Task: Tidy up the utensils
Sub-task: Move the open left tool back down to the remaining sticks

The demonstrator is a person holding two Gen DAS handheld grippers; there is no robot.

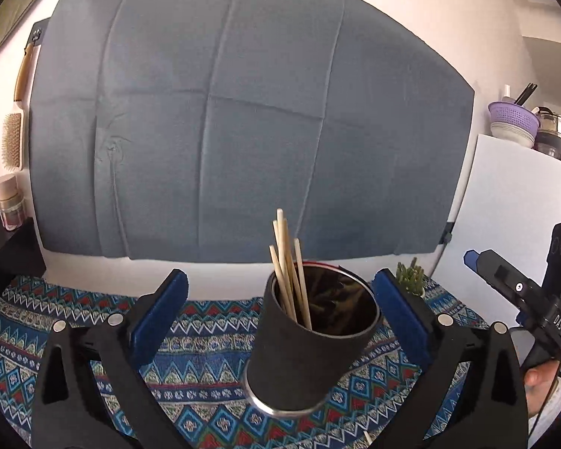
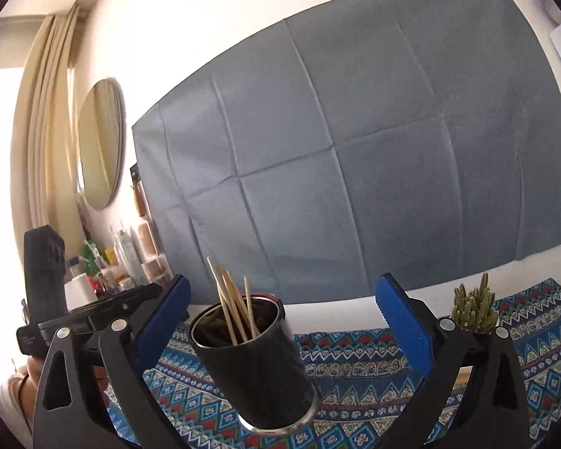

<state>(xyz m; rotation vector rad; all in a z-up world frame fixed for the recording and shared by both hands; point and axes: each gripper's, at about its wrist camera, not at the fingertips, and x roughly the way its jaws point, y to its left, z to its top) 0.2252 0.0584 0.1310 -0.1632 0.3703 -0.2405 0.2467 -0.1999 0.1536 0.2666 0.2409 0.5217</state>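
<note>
A black cup [image 1: 306,351] with a shiny metal inside stands upright on the patterned cloth [image 1: 205,340]. Several wooden chopsticks [image 1: 286,262] stand in it, leaning left. My left gripper [image 1: 280,299] is open, its blue pads on either side of the cup, not touching it. In the right wrist view the same cup [image 2: 254,366] with the chopsticks [image 2: 232,303] sits between the open jaws of my right gripper [image 2: 282,307], nearer the left pad. A stray wooden tip [image 1: 367,437] lies on the cloth near the front edge.
A small cactus [image 1: 411,278] stands at the back right of the cloth, also in the right wrist view [image 2: 473,308]. Bottles and a hairbrush [image 1: 13,142] are at the left. A grey cloth [image 1: 243,119] hangs on the wall behind. A white board [image 1: 512,224] stands at right.
</note>
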